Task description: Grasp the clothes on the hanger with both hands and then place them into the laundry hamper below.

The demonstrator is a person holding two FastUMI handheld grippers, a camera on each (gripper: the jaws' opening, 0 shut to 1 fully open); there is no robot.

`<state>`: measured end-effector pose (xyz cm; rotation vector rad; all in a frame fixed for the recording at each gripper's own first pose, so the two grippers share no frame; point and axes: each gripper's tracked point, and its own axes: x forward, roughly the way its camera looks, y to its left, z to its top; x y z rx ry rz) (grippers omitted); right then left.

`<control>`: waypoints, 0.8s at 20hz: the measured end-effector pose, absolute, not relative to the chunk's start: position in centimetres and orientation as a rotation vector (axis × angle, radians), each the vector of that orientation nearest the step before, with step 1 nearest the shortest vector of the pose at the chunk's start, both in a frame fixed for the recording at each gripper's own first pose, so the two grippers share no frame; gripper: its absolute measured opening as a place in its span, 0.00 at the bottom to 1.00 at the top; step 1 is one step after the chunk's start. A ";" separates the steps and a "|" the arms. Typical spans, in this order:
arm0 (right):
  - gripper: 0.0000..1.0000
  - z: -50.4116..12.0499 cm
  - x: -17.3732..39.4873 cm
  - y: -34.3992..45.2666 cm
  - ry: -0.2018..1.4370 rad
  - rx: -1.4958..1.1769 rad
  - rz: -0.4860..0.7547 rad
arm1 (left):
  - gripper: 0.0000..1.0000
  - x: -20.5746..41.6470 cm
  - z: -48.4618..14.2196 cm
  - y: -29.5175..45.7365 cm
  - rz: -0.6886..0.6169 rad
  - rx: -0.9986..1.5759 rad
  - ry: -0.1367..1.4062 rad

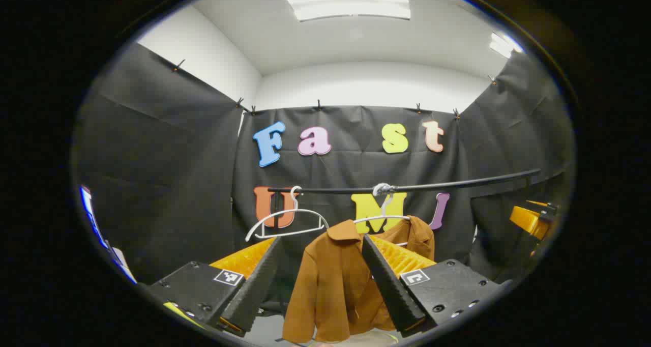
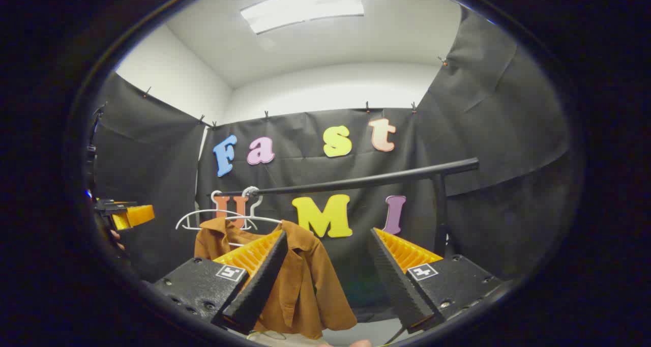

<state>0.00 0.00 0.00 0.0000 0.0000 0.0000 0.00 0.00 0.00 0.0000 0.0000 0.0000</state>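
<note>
A rust-brown, soft woven shirt-jacket hangs on a thin white wire hanger from the black metal rail; an empty white hanger hangs beside it. The garment looks light, limp and unlikely to slip; the shoulders offer the best hold. The left gripper and right gripper are both spread and empty, short of the cloth.
</note>
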 end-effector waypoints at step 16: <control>1.00 -3.1 1.8 -4.2 0.076 0.010 0.038 | 1.00 1.1 -1.9 -6.0 0.036 0.014 0.053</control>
